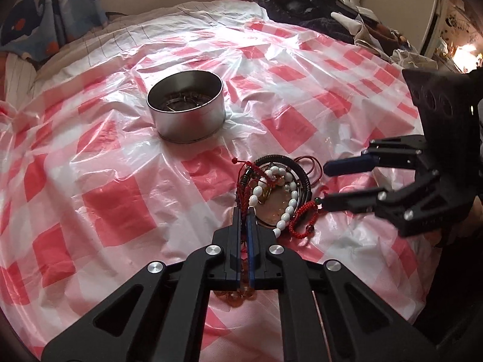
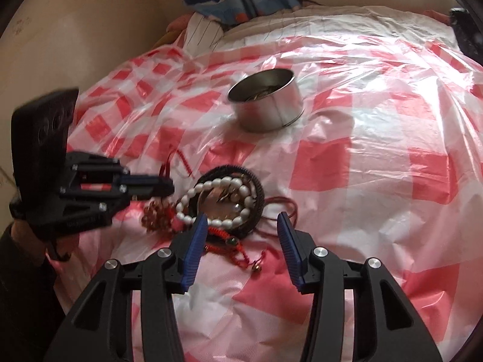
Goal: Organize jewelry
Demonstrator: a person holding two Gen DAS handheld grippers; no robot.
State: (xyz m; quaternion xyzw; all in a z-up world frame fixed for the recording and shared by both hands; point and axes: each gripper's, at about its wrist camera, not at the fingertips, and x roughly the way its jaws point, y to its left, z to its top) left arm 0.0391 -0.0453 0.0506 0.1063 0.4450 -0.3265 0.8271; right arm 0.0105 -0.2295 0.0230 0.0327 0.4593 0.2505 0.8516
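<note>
A: The left gripper [image 1: 245,211] is clamped on the amber bead bracelet [image 2: 154,212]. Lift straight, so it clears the white bead bracelet [image 2: 211,202] just ahead

B: Right gripper [image 2: 241,226] gapes apart. I count one metal tin [image 1: 187,105] far ahead, one black-rimmed tray [image 2: 256,190]

Bare plastic sheet [image 1: 114,199] separates jewelry pile [image 1: 280,193] from tin [image 1: 187,108].
</note>
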